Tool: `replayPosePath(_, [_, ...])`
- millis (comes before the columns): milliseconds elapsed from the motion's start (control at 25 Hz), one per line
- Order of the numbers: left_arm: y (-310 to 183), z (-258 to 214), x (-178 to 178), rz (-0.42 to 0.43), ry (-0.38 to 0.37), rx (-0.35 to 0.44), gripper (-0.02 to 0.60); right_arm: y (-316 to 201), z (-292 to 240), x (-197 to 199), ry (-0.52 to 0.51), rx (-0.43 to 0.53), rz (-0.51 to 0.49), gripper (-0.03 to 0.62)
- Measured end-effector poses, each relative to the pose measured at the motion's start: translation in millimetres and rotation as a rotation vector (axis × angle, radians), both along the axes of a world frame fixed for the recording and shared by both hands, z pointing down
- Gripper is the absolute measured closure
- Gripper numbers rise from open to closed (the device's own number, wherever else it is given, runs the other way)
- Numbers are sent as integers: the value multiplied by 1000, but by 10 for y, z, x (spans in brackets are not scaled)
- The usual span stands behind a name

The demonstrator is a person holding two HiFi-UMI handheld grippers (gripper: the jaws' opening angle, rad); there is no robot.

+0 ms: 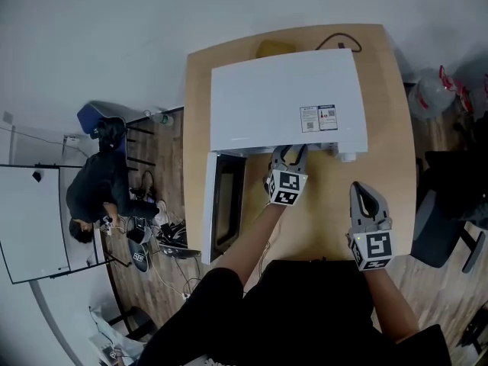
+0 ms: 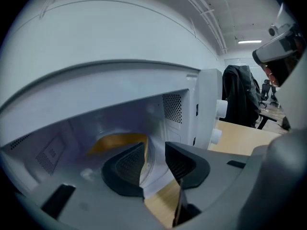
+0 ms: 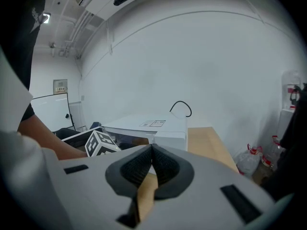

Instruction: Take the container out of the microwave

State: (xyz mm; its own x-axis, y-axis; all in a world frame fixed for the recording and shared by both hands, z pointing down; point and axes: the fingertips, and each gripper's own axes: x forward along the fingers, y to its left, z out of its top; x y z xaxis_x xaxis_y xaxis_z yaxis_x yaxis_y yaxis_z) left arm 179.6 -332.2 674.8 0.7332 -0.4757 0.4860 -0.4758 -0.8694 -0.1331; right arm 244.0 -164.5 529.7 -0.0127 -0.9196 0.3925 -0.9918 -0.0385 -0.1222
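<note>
While lining up at the open front of the microwave (image 1: 286, 101), holds the left gripper (image 2: 154, 159) with jaws parted and empty, seemingly ready to straddle the yellowish container (image 2: 120, 142) inside the microwave; parks the right gripper (image 3: 151, 159), clenched on nothing, before the microwave, seemingly out of the way.

Your left claw (image 1: 288, 154) and right claw (image 1: 364, 189) are grey moulded shells with dark ribbed pads (image 2: 125, 169) — each carries a white cube (image 1: 286, 187) printed with black square markers. You wear a black short-sleeved top (image 1: 305, 311).
</note>
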Motion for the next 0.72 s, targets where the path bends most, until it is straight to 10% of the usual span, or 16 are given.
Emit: replayPosePath(720, [-421, 318, 236, -2, -139, 27, 388, 129, 187, 248, -73, -36, 74, 535])
